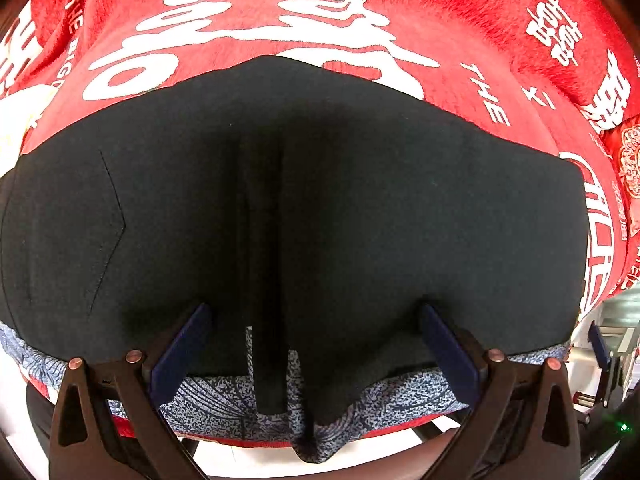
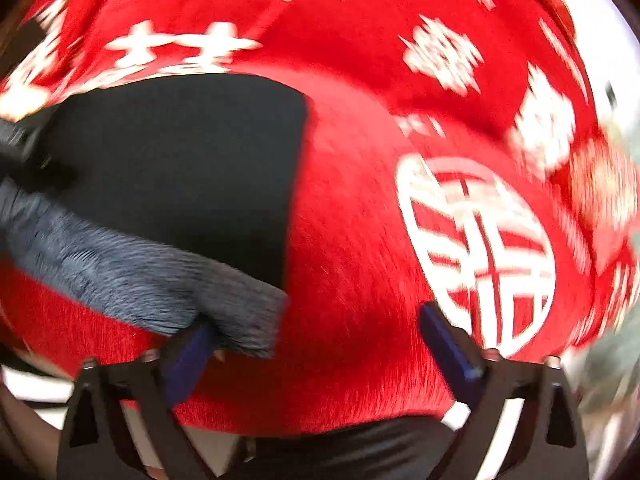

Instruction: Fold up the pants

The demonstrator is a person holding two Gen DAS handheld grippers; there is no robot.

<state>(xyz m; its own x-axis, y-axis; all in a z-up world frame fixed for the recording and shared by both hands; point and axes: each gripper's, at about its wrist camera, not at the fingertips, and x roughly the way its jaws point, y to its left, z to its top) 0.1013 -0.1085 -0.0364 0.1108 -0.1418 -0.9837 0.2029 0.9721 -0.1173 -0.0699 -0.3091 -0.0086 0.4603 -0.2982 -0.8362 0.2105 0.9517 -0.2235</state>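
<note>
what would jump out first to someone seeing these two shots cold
The bright red cloth with white characters fills the background of both views. On it lie the black pants, spanning the left wrist view, their blue-grey patterned waistband nearest the camera. The left tongs stand open over that waistband; the right tongs, also open, hover at the pants' corner in a motion-blurred view.

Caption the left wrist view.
Open left gripper over black pants on a red blanket.

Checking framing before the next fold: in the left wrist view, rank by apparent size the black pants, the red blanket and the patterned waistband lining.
1. black pants
2. red blanket, nearly as large; nearness inflates the pants
3. patterned waistband lining
</note>
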